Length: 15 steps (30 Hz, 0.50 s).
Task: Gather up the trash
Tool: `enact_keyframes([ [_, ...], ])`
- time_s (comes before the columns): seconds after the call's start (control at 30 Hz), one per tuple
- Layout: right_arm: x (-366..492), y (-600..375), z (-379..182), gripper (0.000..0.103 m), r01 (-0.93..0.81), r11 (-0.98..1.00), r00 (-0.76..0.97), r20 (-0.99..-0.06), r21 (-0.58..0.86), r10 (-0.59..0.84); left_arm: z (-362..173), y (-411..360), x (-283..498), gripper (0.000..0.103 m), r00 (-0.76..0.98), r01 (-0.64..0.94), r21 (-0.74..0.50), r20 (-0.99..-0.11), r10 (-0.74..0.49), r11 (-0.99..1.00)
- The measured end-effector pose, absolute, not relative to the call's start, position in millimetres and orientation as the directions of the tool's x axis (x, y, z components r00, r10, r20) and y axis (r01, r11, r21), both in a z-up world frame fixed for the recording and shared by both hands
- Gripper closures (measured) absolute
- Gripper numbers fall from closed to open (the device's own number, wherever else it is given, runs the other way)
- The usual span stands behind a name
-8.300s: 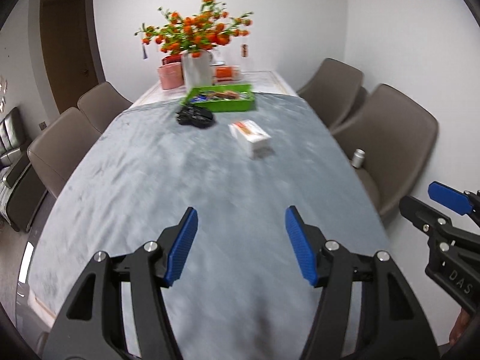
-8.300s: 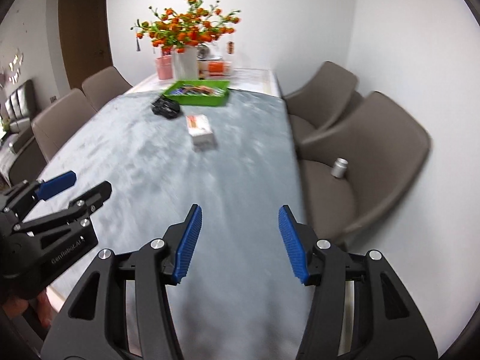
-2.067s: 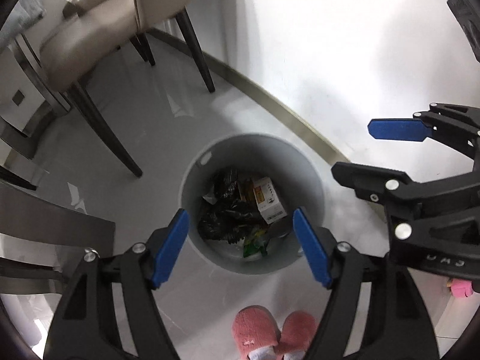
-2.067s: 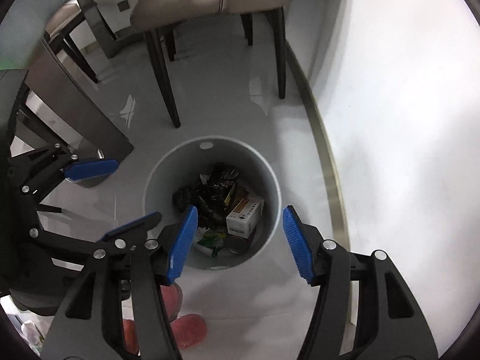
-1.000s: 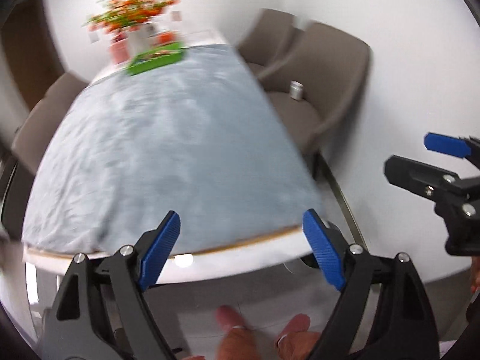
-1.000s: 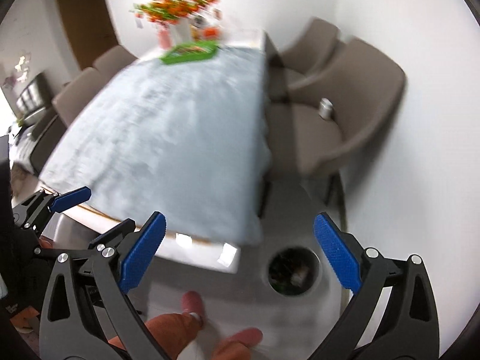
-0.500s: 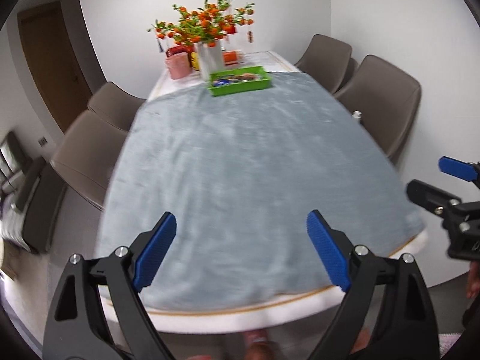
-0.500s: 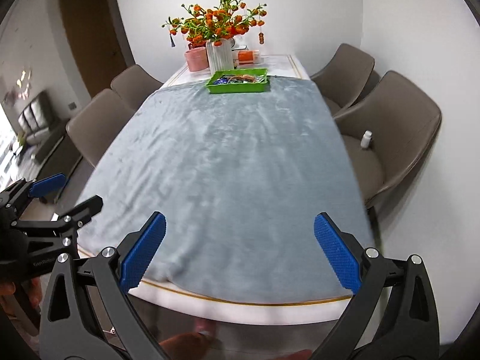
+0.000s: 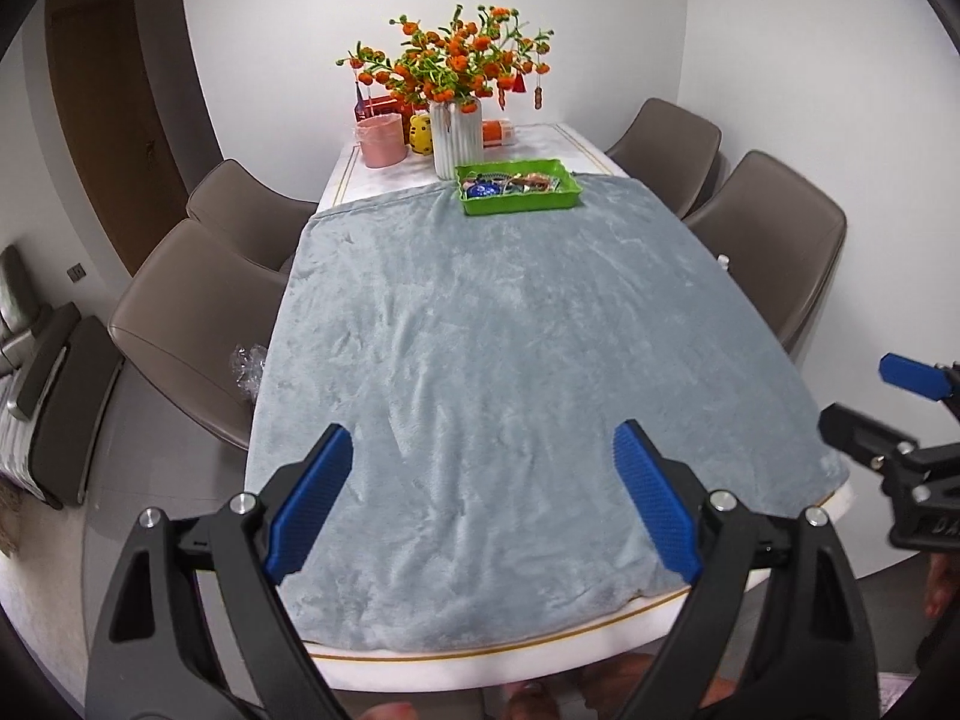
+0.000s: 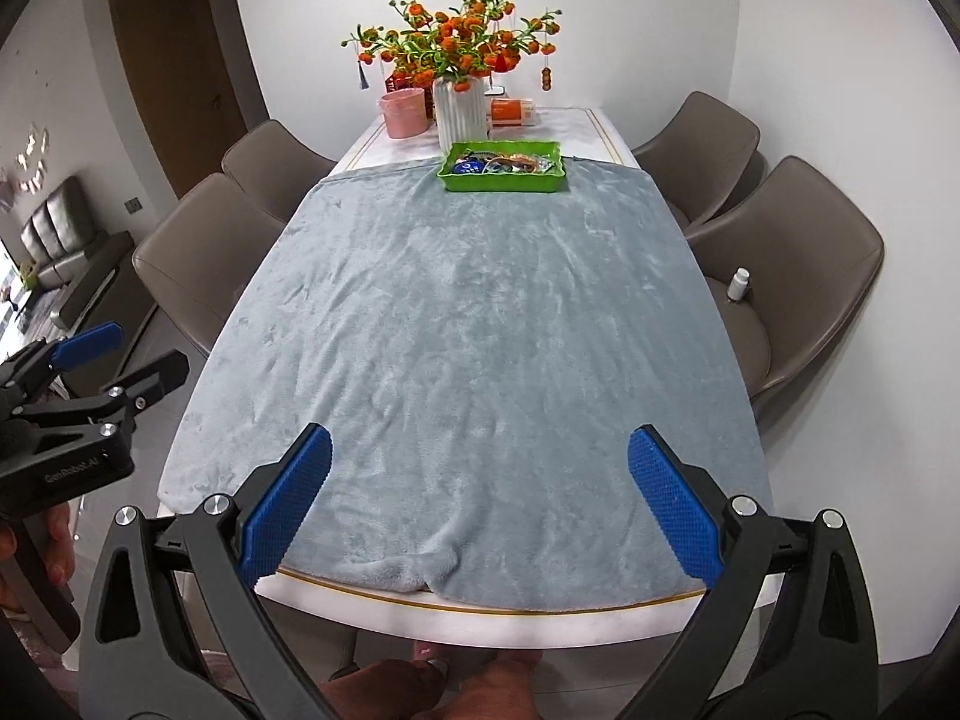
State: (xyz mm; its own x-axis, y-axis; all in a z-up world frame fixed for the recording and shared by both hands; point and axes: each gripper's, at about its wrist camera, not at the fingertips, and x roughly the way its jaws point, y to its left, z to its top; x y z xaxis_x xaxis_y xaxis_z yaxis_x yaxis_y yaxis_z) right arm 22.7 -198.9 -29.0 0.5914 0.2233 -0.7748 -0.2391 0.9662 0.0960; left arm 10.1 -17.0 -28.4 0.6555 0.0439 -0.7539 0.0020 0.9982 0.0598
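Both grippers hang over the near end of the table (image 9: 384,669), pointing down at the grey cloth (image 9: 492,360). Left gripper (image 9: 483,501) has its jaws spread wide with nothing between them, and the right gripper (image 10: 480,507) is spread and empty too. No loose trash shows on the cloth. On the left a crinkly clear wrapper (image 9: 247,365) sits on a chair seat, and on the right a small white bottle (image 10: 739,284) stands on another chair. Far end: green tray (image 10: 503,180) of small stuff, a vase (image 10: 459,105) of orange flowers just behind it.
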Motion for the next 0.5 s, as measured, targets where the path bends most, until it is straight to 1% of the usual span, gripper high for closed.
enact_keyframes([
  [0.27,24.0,-197.9,-10.0,0.007,-0.261,0.963,0.611,-0.76,0.073,0.223,-11.6,-7.8,7.6,0.014,0.673,-0.027,0.038,-0.738,0.046,0.999],
  [0.5,21.6,-198.6,-5.0,0.007,-0.266,0.961,0.611,-0.76,0.07,0.224,-10.4,-8.2,6.2,0.014,0.663,-0.041,0.047,-0.746,0.062,0.998],
])
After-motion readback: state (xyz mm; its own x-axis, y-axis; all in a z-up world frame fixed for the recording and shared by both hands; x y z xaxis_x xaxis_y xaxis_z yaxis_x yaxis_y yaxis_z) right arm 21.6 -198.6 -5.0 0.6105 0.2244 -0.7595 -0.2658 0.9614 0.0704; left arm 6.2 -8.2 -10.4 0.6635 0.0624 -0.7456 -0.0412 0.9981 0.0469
